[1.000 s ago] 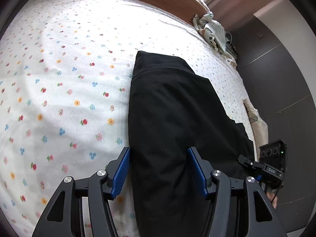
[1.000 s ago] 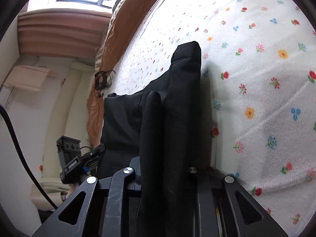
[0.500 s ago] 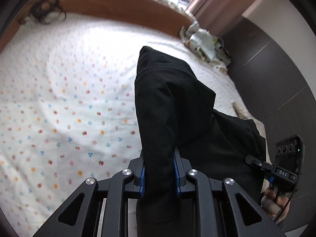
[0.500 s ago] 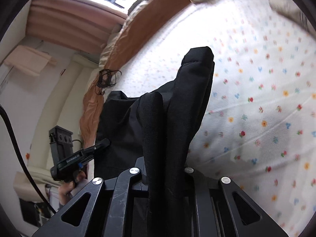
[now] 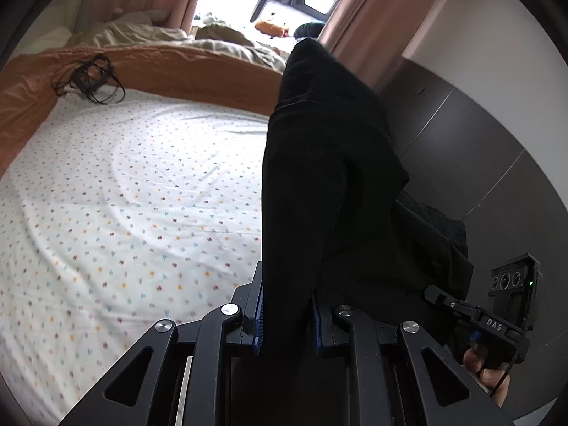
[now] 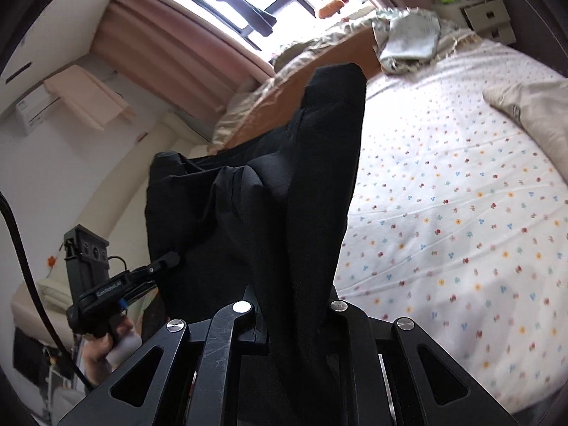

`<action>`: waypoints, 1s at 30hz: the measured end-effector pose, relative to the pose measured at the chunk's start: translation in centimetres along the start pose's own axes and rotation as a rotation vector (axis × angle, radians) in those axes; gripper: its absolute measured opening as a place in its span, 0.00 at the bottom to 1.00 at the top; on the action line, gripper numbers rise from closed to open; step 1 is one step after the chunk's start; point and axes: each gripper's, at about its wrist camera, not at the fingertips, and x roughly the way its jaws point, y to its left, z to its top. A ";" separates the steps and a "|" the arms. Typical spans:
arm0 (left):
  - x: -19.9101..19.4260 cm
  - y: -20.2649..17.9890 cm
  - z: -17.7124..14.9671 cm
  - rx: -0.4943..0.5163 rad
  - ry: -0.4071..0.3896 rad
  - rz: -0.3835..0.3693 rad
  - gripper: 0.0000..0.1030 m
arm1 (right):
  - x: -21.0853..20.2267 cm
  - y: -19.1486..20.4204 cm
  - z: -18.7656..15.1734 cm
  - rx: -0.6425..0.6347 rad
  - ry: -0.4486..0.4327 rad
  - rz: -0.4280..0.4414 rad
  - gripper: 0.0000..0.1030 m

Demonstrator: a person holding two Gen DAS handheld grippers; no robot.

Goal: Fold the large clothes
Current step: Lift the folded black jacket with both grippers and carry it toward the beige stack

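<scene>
A large black garment (image 5: 326, 177) hangs lifted above the bed, held between both grippers. My left gripper (image 5: 287, 316) is shut on one end of it; blue pads pinch the cloth. My right gripper (image 6: 291, 305) is shut on the other end of the black garment (image 6: 269, 206). Each view shows the other gripper at the side: the right one in the left wrist view (image 5: 497, 316), the left one in the right wrist view (image 6: 103, 284). The cloth hides the fingertips.
The bed has a white flowered sheet (image 5: 124, 195) and an orange headboard edge (image 5: 177, 71) with a black cable coil (image 5: 88, 78). A beige cloth (image 6: 529, 113) and crumpled pale clothes (image 6: 408, 42) lie on the bed. A dark wardrobe (image 5: 479, 142) stands on the right.
My left gripper closed on the black garment. Both grippers then lifted it off the sheet and raised it high above the bed.
</scene>
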 end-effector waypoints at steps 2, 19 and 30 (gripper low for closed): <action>-1.3 -0.9 -0.8 0.005 -0.015 -0.002 0.20 | -1.5 1.0 -0.9 -0.013 -0.014 0.003 0.13; -7.0 -8.1 -4.8 0.047 -0.044 -0.152 0.19 | -13.0 6.2 -3.5 -0.152 -0.122 -0.065 0.13; -8.1 -16.6 -5.2 0.121 -0.045 -0.297 0.19 | -21.7 6.2 -1.8 -0.196 -0.206 -0.173 0.13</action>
